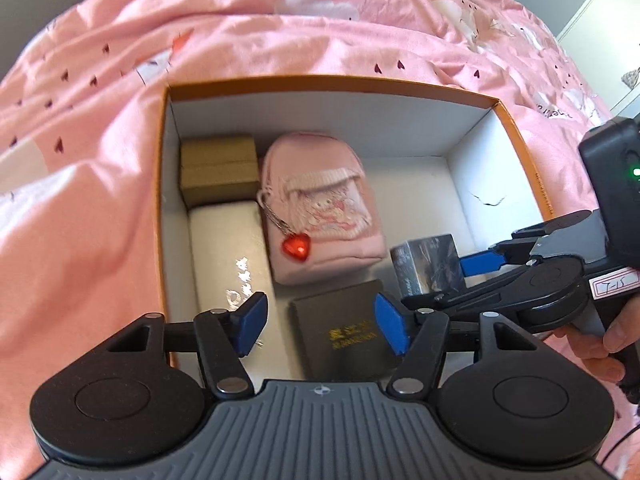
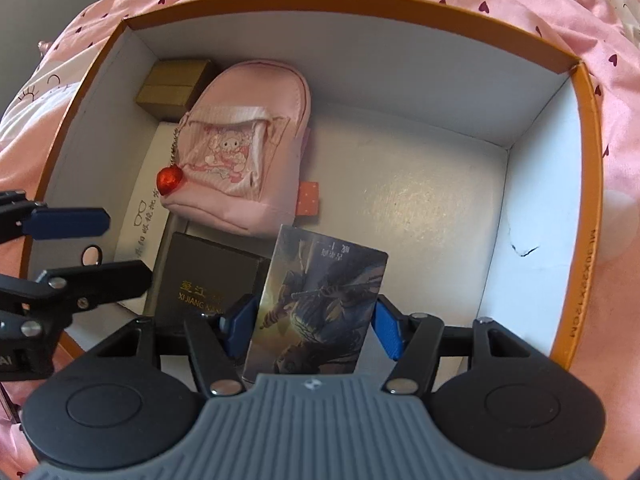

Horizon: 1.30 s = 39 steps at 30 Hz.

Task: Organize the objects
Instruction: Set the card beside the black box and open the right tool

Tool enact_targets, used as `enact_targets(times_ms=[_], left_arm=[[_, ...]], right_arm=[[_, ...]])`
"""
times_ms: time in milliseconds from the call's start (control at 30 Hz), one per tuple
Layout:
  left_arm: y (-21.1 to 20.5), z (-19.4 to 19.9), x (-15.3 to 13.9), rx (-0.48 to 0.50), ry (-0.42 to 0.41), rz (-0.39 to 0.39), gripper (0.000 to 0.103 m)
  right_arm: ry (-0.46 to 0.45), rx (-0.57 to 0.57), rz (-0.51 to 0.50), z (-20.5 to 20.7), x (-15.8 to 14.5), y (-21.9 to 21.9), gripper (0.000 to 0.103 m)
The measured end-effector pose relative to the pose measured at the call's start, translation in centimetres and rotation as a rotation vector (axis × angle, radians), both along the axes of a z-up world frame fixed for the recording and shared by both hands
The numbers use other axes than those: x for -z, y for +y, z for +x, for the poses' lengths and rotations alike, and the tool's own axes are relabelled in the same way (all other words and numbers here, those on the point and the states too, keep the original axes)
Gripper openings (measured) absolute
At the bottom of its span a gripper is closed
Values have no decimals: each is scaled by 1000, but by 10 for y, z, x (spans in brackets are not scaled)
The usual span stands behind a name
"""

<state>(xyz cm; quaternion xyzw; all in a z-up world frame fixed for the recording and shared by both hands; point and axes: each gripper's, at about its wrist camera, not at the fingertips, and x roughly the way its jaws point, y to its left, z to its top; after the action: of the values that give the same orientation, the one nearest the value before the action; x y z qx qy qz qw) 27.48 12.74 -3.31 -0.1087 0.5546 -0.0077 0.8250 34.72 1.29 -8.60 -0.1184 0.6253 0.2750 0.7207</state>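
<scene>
An orange-rimmed cardboard box (image 1: 320, 81) (image 2: 360, 0) with a white inside lies on a pink bedcover. In it are a small brown box (image 1: 218, 172), a white glasses case (image 1: 228, 240), a pink mini backpack (image 1: 320, 208) (image 2: 240, 140) with a red heart charm, and a black box with gold lettering (image 1: 340, 328) (image 2: 200, 276). My left gripper (image 1: 320, 324) (image 2: 92, 248) hangs open just above the black box, its pads clear of it. My right gripper (image 2: 312, 330) (image 1: 452, 280) is shut on a picture-printed card box (image 2: 320, 300) (image 1: 428, 264), held upright over the box floor beside the black box.
The box's right half has bare white floor (image 2: 420, 200). Its right wall shows a small tear (image 2: 524, 250). A person's hand (image 1: 608, 344) grips the right tool's handle. Rumpled pink bedcover (image 1: 80, 160) surrounds the box on all sides.
</scene>
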Motion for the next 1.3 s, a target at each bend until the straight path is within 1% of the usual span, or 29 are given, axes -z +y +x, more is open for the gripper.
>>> enact_targets(times_ms=[133, 233, 300, 433, 500, 633, 667, 733, 767, 833, 933, 1033, 1133, 1233, 1300], left_arm=[[7, -7, 2, -24, -6, -11, 69], [7, -10, 1, -13, -23, 14, 68], [7, -10, 1, -8, -30, 14, 68], [5, -10, 2, -2, -39, 29, 68], [4, -10, 3, 5, -46, 40, 68], [2, -12, 4, 19, -49, 42, 68], [1, -12, 4, 21, -51, 40, 68], [1, -13, 3, 29, -61, 33, 68], [1, -13, 3, 30, -62, 33, 68], [1, -13, 2, 28, -63, 38, 68], [1, -13, 2, 23, -64, 38, 68], [-1, -14, 2, 29, -66, 39, 68], [-6, -20, -3, 46, -89, 41, 68], [-13, -31, -14, 60, -133, 36, 68], [-16, -40, -23, 58, -165, 10, 68]], right_arm=[[28, -7, -25, -1, 11, 4, 64], [64, -5, -25, 1, 17, 5, 64], [72, -3, -9, 2, 16, 3, 64], [101, 9, 33, 5, 13, -2, 71], [117, 28, 45, 6, 12, -6, 70], [138, 64, 47, 7, 15, -12, 60], [146, 81, 50, 7, 16, -15, 53], [168, 99, 59, 7, 19, -17, 48], [169, 100, 62, 7, 19, -18, 42], [166, 102, 67, 6, 19, -18, 37], [156, 81, 74, 3, 19, -16, 36], [161, 90, 79, 4, 18, -18, 36], [129, 75, 78, -2, 10, -17, 36], [26, 35, 89, -18, -11, -16, 36], [-73, 10, 104, -33, -30, -17, 38]])
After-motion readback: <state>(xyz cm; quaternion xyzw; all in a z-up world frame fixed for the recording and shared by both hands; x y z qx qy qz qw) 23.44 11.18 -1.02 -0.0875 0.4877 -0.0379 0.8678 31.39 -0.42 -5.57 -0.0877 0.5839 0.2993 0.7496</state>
